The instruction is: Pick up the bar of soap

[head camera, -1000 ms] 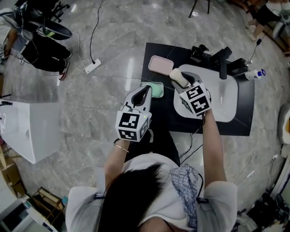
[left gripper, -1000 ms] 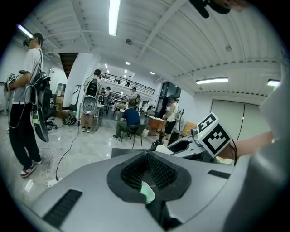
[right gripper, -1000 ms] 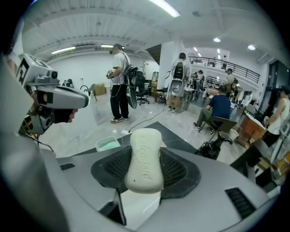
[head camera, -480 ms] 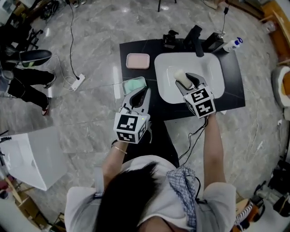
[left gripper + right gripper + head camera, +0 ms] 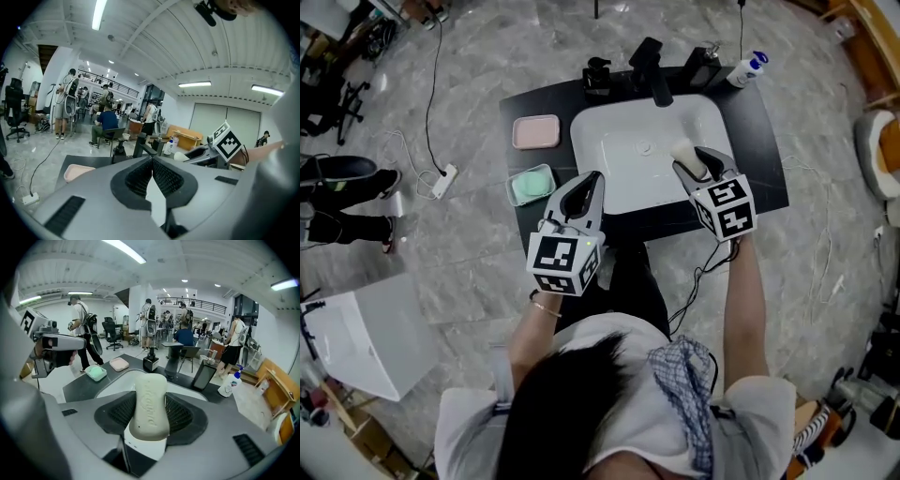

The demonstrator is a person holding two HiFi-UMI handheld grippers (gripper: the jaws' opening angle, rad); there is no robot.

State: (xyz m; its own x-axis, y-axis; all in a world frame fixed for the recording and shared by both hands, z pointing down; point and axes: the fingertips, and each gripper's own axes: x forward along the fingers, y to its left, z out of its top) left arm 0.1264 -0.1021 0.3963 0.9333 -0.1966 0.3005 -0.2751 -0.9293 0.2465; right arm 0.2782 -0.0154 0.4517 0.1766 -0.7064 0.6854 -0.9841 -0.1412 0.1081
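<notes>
On the grey stone floor (image 5: pixel 441 244) stands a long black counter (image 5: pixel 764 141). A big white sink (image 5: pixel 628 187) is set into the counter and fills most of the middle of it. A person stands at the front of the counter and holds a gripper in each hand.

The left gripper (image 5: pixel 589 180) hangs over the front edge of the counter, just beside the left front corner of the sink. In the left gripper view its two jaws are pressed together at the tips, and nothing is between them.

The right gripper (image 5: pixel 701 161) is over the right front part of the sink. Its jaws are squeezed on the bar of soap (image 5: pixel 684 153).

A black tap (image 5: pixel 652 70) stands at the back of the sink, with a black pump bottle (image 5: pixel 598 77) on its left. A pink dish (image 5: pixel 536 132) lies on the left end of the counter. A green dish (image 5: pixel 530 185) lies nearer the front, between the pink dish and the left gripper. A small white bottle with a blue top (image 5: pixel 748 67) stands at the back right corner.

Smallest of all is the bar of soap. It is pale and cream coloured. In the right gripper view it stands on end between the two dark pads and pokes out past them, up in the air above the sink, with letters pressed into its face.
</notes>
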